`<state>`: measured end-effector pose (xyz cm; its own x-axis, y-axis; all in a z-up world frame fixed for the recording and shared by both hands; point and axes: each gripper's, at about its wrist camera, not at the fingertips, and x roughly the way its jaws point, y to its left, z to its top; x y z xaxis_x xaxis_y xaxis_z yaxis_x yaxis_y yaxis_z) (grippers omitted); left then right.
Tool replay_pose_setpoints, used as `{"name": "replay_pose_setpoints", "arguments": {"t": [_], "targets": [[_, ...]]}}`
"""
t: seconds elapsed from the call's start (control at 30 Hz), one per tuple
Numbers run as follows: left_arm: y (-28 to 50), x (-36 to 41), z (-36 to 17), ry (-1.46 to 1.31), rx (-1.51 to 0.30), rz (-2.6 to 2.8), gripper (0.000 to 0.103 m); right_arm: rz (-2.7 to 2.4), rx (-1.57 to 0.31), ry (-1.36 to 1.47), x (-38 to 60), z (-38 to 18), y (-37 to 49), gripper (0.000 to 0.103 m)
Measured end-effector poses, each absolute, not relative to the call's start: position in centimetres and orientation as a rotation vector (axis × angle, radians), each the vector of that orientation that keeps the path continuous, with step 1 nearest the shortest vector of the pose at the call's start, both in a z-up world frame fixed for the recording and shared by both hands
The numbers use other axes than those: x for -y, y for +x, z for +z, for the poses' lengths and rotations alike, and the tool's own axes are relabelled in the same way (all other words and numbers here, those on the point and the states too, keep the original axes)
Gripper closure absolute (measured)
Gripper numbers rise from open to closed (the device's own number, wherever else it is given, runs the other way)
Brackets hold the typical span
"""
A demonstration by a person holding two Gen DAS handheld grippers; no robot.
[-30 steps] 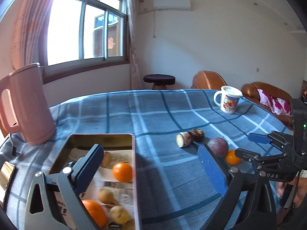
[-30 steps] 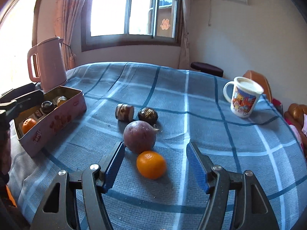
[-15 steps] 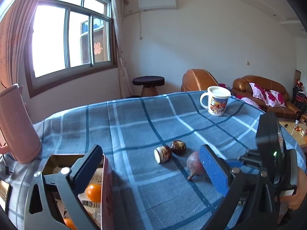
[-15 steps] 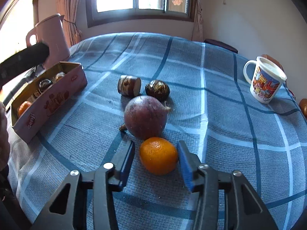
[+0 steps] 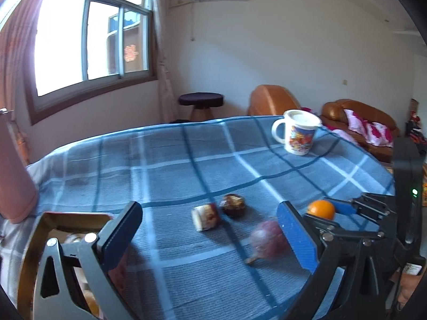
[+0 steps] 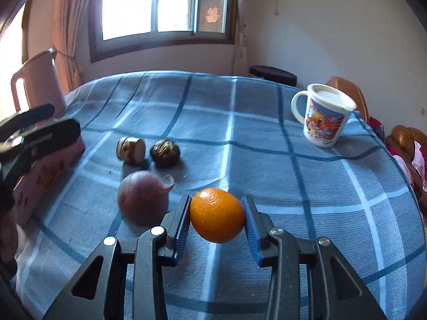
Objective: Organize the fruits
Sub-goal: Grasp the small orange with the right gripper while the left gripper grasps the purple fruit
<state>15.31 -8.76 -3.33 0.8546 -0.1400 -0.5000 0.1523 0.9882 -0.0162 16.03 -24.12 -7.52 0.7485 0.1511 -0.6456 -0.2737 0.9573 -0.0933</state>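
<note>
My right gripper (image 6: 216, 214) is shut on a small orange (image 6: 216, 215) and holds it just above the blue checked cloth; the orange also shows in the left wrist view (image 5: 320, 209). A purple passion fruit (image 6: 142, 198) lies just left of it, with a cut brown fruit (image 6: 130, 146) and a dark round fruit (image 6: 165, 152) behind. My left gripper (image 5: 210, 233) is open and empty, over the right edge of the pink tin box (image 5: 76, 217). The box's side also shows at the left of the right wrist view (image 6: 48, 170).
A white cartoon mug (image 6: 324, 116) stands at the table's far right. A pink kettle (image 6: 37, 80) stands at the far left beside the box. Sofas (image 5: 357, 122) and a dark stool (image 5: 200, 100) lie beyond the table.
My right gripper closed on the orange and lifted it off the cloth. My left gripper swung right, away from the box's inside. The passion fruit shifted slightly.
</note>
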Motion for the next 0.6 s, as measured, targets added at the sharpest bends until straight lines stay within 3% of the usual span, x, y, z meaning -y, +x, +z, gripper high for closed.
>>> {"name": "replay_pose_setpoints", "arguments": {"t": [0.6], "targets": [[18.7, 13.3, -7.6, 0.097, -0.673, -0.200, 0.001, 0.175, -0.660, -0.055, 27.1, -7.4, 16.9, 0.063]]}}
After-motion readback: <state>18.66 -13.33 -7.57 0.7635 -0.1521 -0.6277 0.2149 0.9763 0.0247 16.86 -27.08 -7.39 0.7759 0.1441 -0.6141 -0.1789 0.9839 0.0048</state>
